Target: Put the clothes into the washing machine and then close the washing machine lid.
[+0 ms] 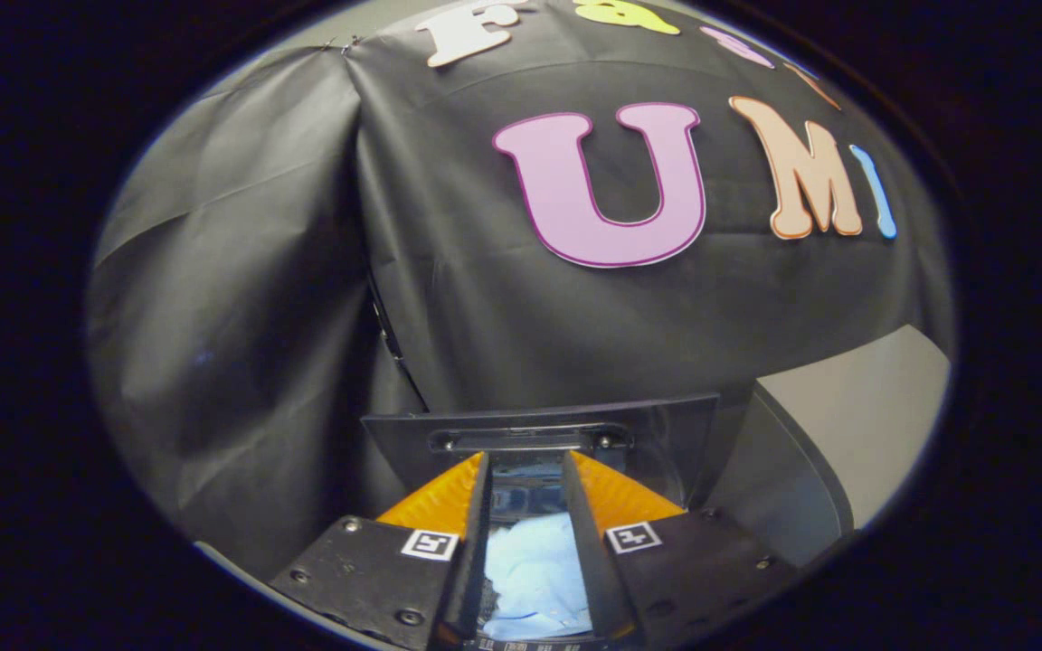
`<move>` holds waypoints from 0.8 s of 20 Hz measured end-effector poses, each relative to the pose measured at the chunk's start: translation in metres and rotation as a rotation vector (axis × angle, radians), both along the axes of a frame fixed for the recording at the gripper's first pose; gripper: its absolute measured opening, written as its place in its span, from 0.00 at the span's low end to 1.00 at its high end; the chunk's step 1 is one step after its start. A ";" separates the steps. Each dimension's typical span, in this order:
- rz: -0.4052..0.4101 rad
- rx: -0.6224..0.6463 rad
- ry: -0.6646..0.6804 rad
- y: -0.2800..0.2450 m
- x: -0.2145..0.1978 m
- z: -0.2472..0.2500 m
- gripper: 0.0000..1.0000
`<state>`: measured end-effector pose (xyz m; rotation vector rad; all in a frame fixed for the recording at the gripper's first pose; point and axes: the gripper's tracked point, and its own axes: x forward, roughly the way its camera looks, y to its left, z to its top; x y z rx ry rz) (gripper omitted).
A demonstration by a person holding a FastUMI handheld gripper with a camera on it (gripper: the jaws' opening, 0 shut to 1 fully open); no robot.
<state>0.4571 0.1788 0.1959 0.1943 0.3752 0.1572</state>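
Observation:
A light blue piece of clothing lies low between my fingers, down in the washing machine's opening and under the fingers rather than pinched at their tips. My gripper is open, with a narrow gap between its fingertips and nothing clamped there. Just beyond the tips the washing machine's dark glossy lid stands raised, its handle slot facing me. The machine's grey body curves away to the right of the fingers.
Black cloth hangs as the booth wall right behind the raised lid and to its left. A pale flat surface shows beyond the machine on the right.

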 end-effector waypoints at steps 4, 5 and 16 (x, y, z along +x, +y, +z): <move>-0.012 -0.018 -0.051 0.001 0.004 0.011 0.84; -0.013 -0.023 -0.060 0.001 0.007 0.015 0.91; -0.115 -0.070 -0.101 -0.006 0.068 0.011 0.97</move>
